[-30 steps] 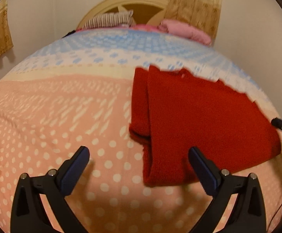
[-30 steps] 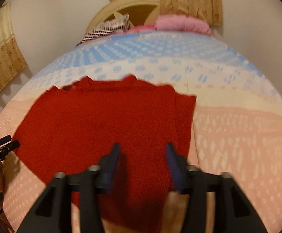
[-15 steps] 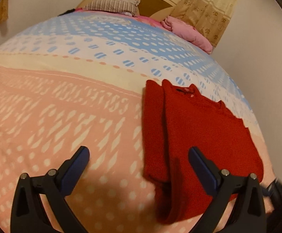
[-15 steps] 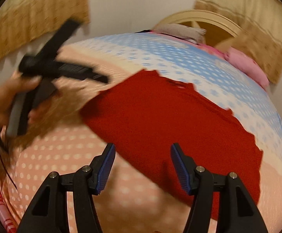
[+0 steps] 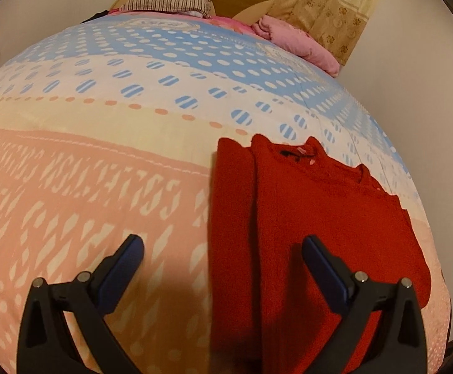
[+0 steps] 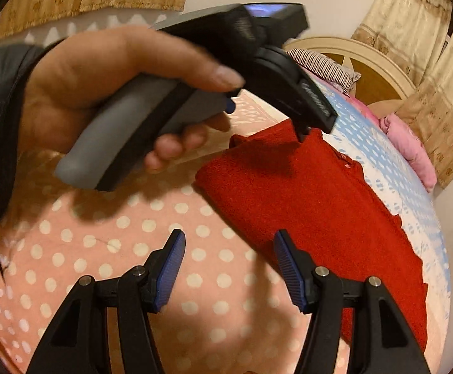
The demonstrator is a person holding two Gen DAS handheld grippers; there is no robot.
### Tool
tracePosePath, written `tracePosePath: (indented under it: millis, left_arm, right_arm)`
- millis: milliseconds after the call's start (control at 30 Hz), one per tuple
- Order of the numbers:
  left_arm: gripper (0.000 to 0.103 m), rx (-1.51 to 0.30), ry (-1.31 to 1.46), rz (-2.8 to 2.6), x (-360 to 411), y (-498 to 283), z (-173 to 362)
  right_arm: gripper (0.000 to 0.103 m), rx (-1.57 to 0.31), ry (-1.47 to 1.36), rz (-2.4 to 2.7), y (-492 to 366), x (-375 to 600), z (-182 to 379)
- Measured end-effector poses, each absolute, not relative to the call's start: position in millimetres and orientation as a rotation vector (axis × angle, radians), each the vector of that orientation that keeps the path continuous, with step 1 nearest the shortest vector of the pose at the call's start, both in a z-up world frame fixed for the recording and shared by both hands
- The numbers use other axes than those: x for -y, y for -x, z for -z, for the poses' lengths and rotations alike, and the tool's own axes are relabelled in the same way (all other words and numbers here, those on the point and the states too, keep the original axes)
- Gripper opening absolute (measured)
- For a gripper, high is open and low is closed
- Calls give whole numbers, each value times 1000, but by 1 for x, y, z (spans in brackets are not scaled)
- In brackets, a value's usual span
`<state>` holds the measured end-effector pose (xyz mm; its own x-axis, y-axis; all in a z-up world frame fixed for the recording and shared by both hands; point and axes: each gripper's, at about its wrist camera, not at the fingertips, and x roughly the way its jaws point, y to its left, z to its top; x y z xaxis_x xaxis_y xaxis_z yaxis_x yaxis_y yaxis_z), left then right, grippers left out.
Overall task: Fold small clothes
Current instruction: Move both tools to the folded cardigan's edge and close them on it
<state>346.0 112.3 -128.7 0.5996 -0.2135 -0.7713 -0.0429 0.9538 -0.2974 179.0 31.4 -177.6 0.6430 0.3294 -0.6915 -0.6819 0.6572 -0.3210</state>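
One red garment (image 5: 304, 224), partly folded, flat on the bed at 4 o'clock in the left wrist view. Two grippers: left gripper (image 5: 223, 249) spread, nothing between its pads, hovering over the garment's left edge; right gripper (image 6: 229, 257) spread, empty, near the garment's lower-left corner. One hand (image 6: 102, 93) grips the left tool's handle. Bedspread (image 5: 102, 187) pink, cream, blue, dotted. One striped pillow (image 5: 170, 1) at 12, one pink bundle (image 5: 298, 42) at 1, curtain (image 5: 329, 6) beyond.

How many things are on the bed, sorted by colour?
Red: 1, sweater
Pink: 1, blanket
Striped: 1, pillow
Total: 3
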Motion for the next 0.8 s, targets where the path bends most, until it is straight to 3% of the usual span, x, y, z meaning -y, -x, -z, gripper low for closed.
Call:
tracePosePath:
  millis: [233, 533, 700, 800]
  left_arm:
    - [93, -952, 357, 134, -116, -359, 137]
    - [79, -961, 417, 187, -121, -370, 138]
    - [77, -965, 472, 203, -122, -375, 138]
    - [59, -987, 481, 231, -120, -377, 141]
  right_arm:
    - [60, -546, 685, -514, -182, -45, 179]
    - [60, -566, 663, -537, -195, -52, 183]
    - [60, -583, 648, -537, -201, -52, 184]
    - [59, -585, 646, -537, -203, -53, 184]
